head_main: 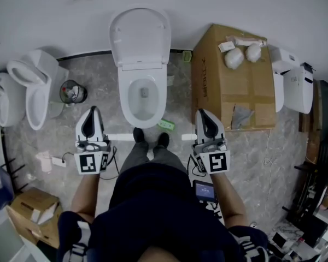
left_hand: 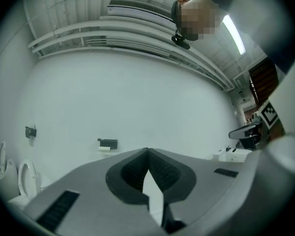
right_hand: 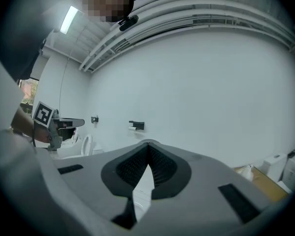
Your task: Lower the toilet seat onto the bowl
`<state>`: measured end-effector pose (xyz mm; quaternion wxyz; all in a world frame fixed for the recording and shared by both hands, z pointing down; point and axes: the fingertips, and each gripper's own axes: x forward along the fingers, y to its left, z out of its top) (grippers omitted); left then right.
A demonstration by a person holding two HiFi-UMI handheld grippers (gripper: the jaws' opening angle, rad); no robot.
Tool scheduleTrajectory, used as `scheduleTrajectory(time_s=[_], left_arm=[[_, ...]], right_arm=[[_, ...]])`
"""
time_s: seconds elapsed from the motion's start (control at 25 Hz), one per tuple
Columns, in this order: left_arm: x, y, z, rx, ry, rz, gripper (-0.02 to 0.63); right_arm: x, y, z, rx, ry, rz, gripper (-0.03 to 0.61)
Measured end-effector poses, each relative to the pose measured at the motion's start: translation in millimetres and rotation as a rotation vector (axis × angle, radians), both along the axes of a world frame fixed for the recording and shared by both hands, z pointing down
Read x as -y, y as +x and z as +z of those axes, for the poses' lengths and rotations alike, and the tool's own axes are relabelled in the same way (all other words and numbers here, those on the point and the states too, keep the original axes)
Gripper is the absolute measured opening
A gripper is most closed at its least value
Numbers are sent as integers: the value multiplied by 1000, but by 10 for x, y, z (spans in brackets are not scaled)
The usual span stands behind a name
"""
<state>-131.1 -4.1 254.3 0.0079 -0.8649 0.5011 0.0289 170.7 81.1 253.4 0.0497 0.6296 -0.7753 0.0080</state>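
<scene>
- Nearest, the person's shoes (head_main: 138, 135) stand just before the toilet.
- The left gripper (head_main: 92, 112) and the right gripper (head_main: 201, 114) are held level on either side of the legs. Each has its jaws pressed together with nothing between them.
- Farther, between the two grippers, the bowl (head_main: 125, 100) lies uncovered.
- Farthest, the toilet seat (head_main: 140, 37) stands raised against the far wall, and a cardboard box (head_main: 235, 89) sits to its right.

The toilet (head_main: 126, 100) and the far wall (head_main: 44, 15) are white. The floor (head_main: 98, 72) is grey with marbled veining. On the right stands a brown cardboard box (head_main: 246, 91). The left gripper (head_main: 93, 111) and right gripper (head_main: 203, 113) have white shells with black inner pads, and they carry black-and-white square markers (head_main: 88, 162). The person's shoes (head_main: 138, 135) are black.
</scene>
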Motion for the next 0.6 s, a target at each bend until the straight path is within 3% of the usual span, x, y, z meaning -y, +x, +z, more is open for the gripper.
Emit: scheduleTrajectory(time_s=[0.28, 0.44, 0.6], left_arm=[[-72, 28, -95, 2, 30, -8, 23], [-60, 72, -112, 10, 39, -5, 23], [-27, 97, -101, 12, 42, -5, 23]], right_arm=[[-31, 35, -27, -45, -54, 29, 18], [13, 34, -1, -129, -71, 28, 18], [54, 21, 30, -129, -81, 24, 18]])
